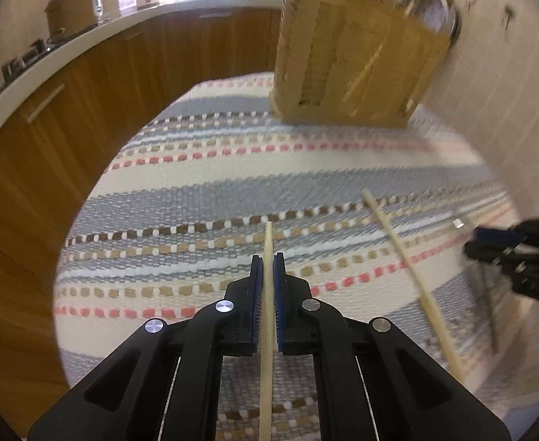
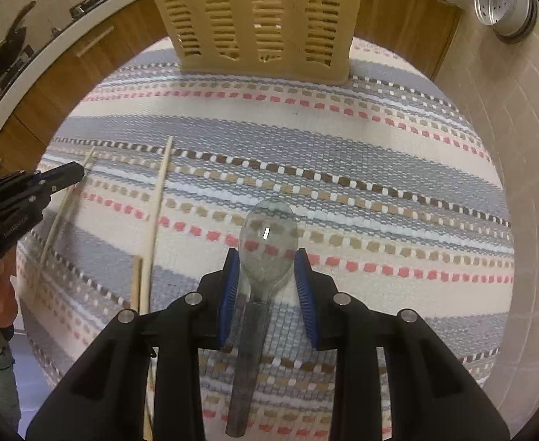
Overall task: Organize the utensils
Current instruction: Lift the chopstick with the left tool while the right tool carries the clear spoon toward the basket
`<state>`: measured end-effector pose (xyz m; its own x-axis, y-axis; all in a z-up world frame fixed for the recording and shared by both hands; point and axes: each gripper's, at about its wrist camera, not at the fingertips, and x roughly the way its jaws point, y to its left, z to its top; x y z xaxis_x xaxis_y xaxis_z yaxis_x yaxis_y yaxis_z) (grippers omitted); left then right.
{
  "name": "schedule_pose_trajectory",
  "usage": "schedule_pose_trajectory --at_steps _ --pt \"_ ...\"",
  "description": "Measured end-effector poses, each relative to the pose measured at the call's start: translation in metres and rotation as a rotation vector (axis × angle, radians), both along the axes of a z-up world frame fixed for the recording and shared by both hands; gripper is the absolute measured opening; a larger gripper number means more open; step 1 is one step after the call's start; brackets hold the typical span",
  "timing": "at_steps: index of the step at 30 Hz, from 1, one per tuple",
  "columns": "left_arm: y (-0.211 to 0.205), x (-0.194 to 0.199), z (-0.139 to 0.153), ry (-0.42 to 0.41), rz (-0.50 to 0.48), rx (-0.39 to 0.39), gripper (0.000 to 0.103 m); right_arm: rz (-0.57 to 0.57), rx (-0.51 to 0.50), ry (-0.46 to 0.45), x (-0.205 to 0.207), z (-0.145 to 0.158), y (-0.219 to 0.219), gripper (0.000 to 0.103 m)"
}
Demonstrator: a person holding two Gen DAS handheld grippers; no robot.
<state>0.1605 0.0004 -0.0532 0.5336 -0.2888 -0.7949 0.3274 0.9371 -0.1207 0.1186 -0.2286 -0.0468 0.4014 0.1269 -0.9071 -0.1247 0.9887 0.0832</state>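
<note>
My left gripper (image 1: 268,259) is shut on a wooden chopstick (image 1: 267,316) that runs lengthwise between its blue pads, above the striped cloth. A second chopstick (image 1: 412,279) lies on the cloth to its right. My right gripper (image 2: 266,257) is open, its pads either side of a clear plastic spoon (image 2: 267,246) lying on the cloth, not pressing it. The beige slotted utensil basket (image 1: 346,62) stands at the far end of the table, also in the right wrist view (image 2: 262,14). The left gripper (image 2: 63,174) shows at the left there, holding its chopstick (image 2: 65,205).
A striped woven cloth (image 2: 379,139) covers the table. Two more chopsticks (image 2: 157,217) lie left of the spoon. A tiled wall (image 2: 526,191) is close on the right with a metal colander (image 2: 504,3) hanging. Wooden cabinets (image 1: 85,92) and a counter with a pot (image 1: 72,9) curve behind.
</note>
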Motion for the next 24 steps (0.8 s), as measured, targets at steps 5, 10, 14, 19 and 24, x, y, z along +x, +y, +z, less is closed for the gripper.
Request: schedule_pose_trajectory --at_steps 5,10,14,19,24 --pt "0.018 -0.018 0.020 -0.067 -0.037 -0.185 0.004 0.014 0.029 -0.076 -0.024 0.028 -0.005 0.028" --pt "0.027 -0.027 0.035 -0.120 -0.017 -0.266 0.004 0.010 0.055 -0.141 -0.045 0.050 -0.010 0.028" --pt "0.026 -0.043 0.055 -0.201 0.007 -0.281 0.004 0.013 0.065 -0.198 -0.065 0.065 -0.014 0.028" --pt "0.027 -0.065 0.085 -0.309 0.013 -0.295 0.004 0.002 0.099 -0.263 -0.084 0.083 -0.017 0.018" --pt "0.024 -0.080 0.105 -0.371 -0.008 -0.301 0.004 0.001 0.095 -0.313 -0.098 0.100 -0.016 0.006"
